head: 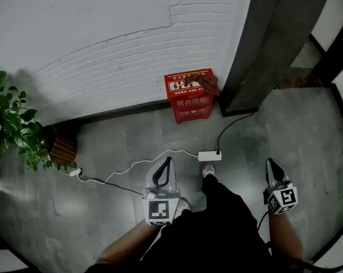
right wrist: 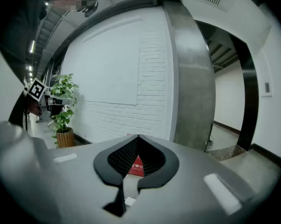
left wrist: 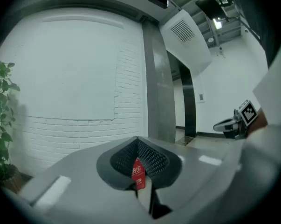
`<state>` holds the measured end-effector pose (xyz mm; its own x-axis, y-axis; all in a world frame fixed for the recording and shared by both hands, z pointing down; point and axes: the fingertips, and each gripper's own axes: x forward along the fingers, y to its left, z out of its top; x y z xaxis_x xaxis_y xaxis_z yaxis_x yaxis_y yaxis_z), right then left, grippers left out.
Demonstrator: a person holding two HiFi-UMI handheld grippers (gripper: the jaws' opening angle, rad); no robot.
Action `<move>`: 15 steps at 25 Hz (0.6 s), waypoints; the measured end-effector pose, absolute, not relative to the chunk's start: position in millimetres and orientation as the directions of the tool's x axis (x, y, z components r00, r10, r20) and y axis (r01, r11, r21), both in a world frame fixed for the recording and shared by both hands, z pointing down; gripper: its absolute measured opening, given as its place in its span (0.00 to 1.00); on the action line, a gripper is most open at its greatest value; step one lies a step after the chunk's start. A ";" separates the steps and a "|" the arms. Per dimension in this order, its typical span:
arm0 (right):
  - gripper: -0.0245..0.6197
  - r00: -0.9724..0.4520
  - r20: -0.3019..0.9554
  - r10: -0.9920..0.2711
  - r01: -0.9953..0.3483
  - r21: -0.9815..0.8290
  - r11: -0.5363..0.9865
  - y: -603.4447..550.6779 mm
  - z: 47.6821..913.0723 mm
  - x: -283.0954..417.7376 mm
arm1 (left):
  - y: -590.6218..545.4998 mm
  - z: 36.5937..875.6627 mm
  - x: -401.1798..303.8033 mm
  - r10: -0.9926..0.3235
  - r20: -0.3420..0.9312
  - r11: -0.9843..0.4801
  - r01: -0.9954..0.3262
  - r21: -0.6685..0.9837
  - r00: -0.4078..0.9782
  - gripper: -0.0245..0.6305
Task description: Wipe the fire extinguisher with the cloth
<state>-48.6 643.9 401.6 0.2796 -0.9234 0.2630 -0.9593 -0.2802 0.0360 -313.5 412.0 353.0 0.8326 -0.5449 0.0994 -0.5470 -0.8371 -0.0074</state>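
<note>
A red fire extinguisher box stands on the floor against the white brick wall, with a brownish cloth lying on its top right corner. My left gripper is held well short of the box, jaws shut with nothing in them. My right gripper is off to the right, also shut and empty. In the left gripper view a strip of the red box shows through the hollow behind the closed tips. The right gripper view shows the box the same way. No extinguisher itself is visible.
A dark pillar rises just right of the box. A white power strip and its cables cross the grey floor between me and the box. A potted plant stands at the left. The person's legs and shoe are below.
</note>
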 end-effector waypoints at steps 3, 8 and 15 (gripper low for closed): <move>0.04 0.306 0.281 -0.910 -0.949 0.016 -0.314 651.0 417.4 -6.8 | 403.0 340.8 -280.7 -0.548 0.046 -0.835 -0.544 -0.081 0.835 0.04; 0.04 0.263 0.284 -0.922 -0.964 0.029 -0.266 603.6 437.4 53.7 | 372.4 335.4 -232.2 -0.590 0.094 -0.807 -0.584 -0.086 0.802 0.04; 0.04 0.061 0.237 -0.970 -0.998 0.008 -0.061 469.1 421.8 109.2 | 304.7 293.2 -176.1 -0.700 0.064 -0.712 -0.690 -0.131 0.711 0.04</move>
